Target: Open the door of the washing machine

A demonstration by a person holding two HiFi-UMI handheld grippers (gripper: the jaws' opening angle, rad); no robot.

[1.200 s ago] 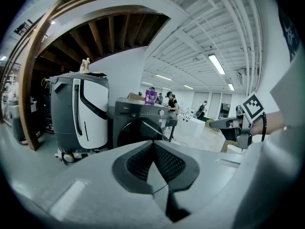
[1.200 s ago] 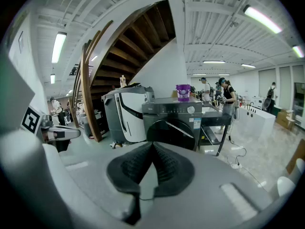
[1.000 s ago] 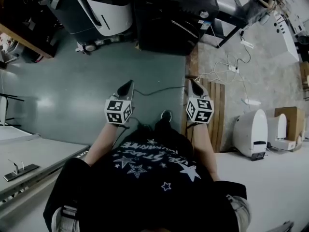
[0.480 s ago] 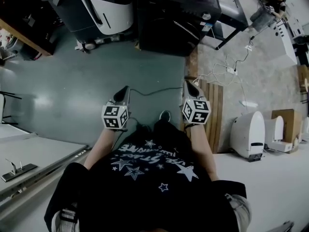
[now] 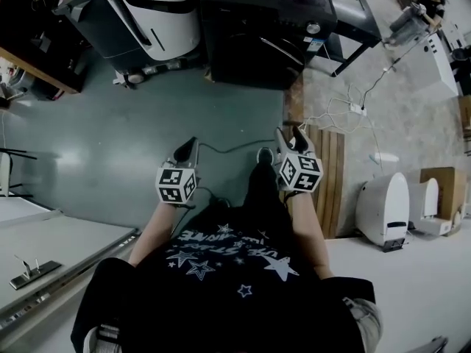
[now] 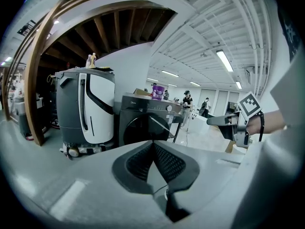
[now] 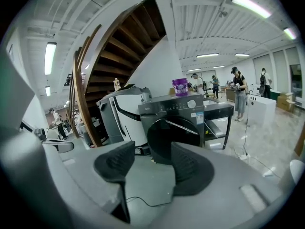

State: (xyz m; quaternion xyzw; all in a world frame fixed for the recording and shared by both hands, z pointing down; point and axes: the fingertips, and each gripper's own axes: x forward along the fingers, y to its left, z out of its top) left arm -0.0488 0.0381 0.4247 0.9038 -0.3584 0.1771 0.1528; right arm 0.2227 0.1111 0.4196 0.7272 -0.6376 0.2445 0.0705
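The left gripper [image 6: 153,147] is held with jaws together, the right gripper [image 7: 152,151] with jaws apart and empty. The washing machine [image 7: 167,110] is seen mid-frame, well apart, its door [image 7: 175,138] shut.

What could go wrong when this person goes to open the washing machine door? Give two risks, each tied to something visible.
1. A black cable lies across the floor between the person and the washing machine: it may trip them.
2. A purple container stands on top of the machine: a hard tug on the closed door might shake it off.
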